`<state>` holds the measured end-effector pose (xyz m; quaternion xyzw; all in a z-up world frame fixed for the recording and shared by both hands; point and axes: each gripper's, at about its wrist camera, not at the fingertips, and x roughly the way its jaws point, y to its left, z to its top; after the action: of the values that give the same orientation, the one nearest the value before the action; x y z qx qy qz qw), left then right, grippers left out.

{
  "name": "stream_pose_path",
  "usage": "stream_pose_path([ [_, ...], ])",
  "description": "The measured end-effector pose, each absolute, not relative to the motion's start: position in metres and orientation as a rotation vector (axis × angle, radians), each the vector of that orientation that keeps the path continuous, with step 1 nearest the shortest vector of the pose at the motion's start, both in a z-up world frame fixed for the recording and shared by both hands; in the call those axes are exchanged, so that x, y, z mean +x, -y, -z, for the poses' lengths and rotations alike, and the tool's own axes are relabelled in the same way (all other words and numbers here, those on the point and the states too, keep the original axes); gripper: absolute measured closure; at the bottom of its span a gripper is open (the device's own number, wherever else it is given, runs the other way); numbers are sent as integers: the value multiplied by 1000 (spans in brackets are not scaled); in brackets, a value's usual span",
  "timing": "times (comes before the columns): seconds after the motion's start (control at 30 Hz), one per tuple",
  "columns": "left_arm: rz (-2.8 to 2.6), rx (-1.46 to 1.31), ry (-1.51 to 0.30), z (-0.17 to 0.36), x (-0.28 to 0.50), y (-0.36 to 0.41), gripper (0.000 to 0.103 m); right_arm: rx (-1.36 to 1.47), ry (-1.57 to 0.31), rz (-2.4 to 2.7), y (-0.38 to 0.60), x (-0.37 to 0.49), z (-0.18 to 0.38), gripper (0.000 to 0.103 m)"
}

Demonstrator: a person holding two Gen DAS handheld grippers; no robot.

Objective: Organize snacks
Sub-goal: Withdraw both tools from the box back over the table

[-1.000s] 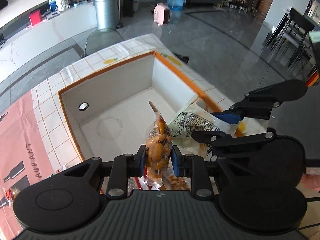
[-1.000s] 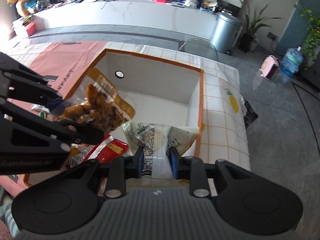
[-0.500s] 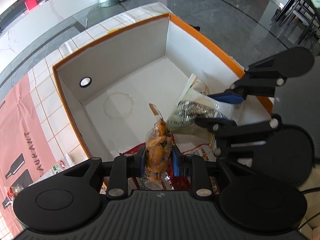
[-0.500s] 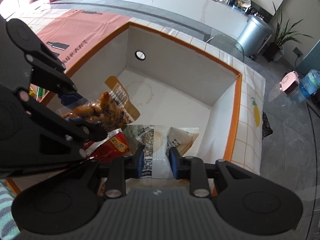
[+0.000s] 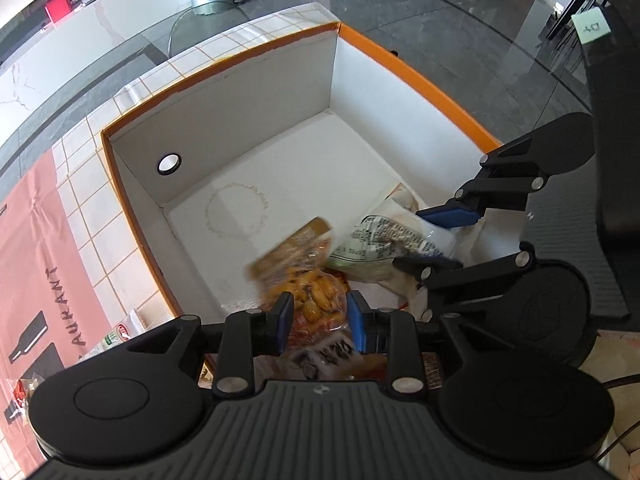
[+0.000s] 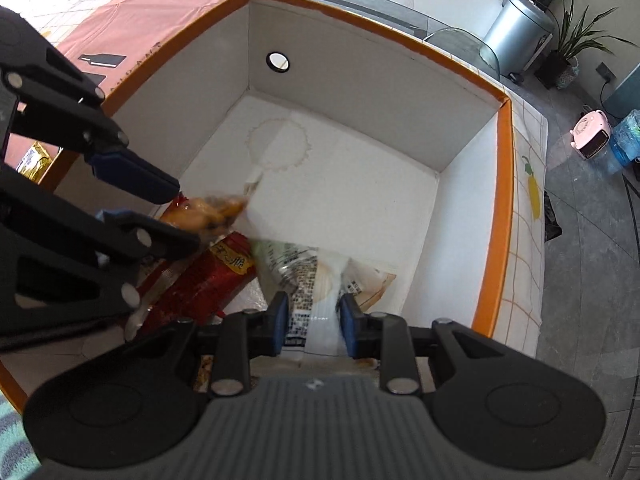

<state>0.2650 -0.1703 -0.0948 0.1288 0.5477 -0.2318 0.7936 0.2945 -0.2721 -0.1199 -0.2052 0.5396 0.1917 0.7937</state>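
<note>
White box [image 5: 280, 128] with orange rim; red snack packet [image 6: 200, 284].

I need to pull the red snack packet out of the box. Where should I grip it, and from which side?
Grip the red packet at its far, yellow-labelled end, coming straight down from above. It lies flat and slanted on the box floor; its near end disappears under the left gripper, and the white packet crowds its right edge.

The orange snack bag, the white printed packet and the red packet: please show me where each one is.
orange snack bag [image 5: 316, 300], left wrist view, its filled middle.
white printed packet [image 6: 316, 292], right wrist view, its pale centre.
red packet [image 6: 200, 284], right wrist view, its red face.
</note>
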Motion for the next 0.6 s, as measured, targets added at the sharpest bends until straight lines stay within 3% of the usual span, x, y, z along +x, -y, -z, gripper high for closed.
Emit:
stream_pose_path([
  [0.1, 491, 299, -1160, 90, 262, 172, 65, -451, -1165, -414, 271, 293, 113, 59],
  [0.23, 489, 270, -1131, 76, 254, 164, 51, -475, -1180, -406, 270, 288, 103, 43],
  [0.47, 491, 153, -1040, 33, 218, 137, 42, -427, -1170, -296, 270, 267, 70, 39],
  [0.6, 435, 96, -985, 10, 195, 107, 42, -301, -1126, -290, 268, 248, 40, 34],
])
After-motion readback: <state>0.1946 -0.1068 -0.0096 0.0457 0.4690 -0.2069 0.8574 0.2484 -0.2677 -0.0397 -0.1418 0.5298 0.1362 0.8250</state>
